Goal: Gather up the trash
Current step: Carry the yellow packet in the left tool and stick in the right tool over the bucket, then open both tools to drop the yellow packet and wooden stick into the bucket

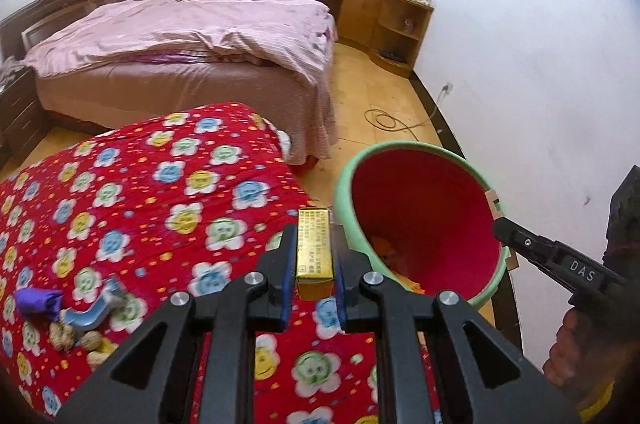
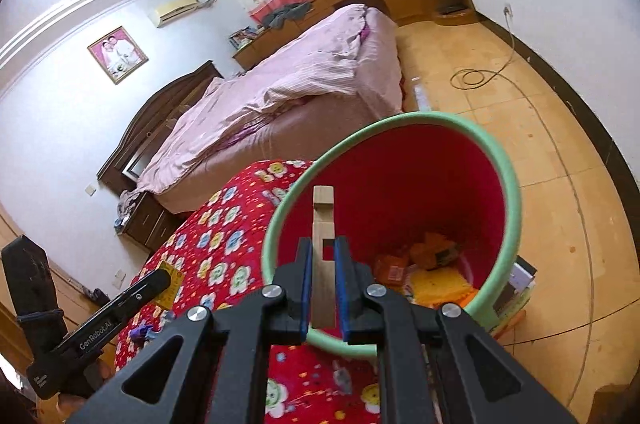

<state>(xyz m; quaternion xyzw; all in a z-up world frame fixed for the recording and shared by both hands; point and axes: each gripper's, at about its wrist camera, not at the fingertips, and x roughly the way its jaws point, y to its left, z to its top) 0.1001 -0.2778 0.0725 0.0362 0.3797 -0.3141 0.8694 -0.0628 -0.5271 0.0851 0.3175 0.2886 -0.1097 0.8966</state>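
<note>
just right of the left gripper (image 1: 314, 256), clamped on a gold rectangular box (image 1: 315, 246), the green-rimmed red bin (image 1: 416, 147) already holds wrappers; the right gripper (image 2: 323, 264) clamps its cardboard tab (image 2: 322, 224); scraps (image 1: 60, 320) remain.

Gold box (image 1: 314, 248) just left of the tilted green bin (image 1: 420, 224) with red interior, beige cardboard strip (image 2: 322, 256) over its rim, wrappers (image 2: 432, 264) inside.

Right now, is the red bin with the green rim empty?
No, the red bin with the green rim already holds orange and yellow wrappers at its bottom.
</note>
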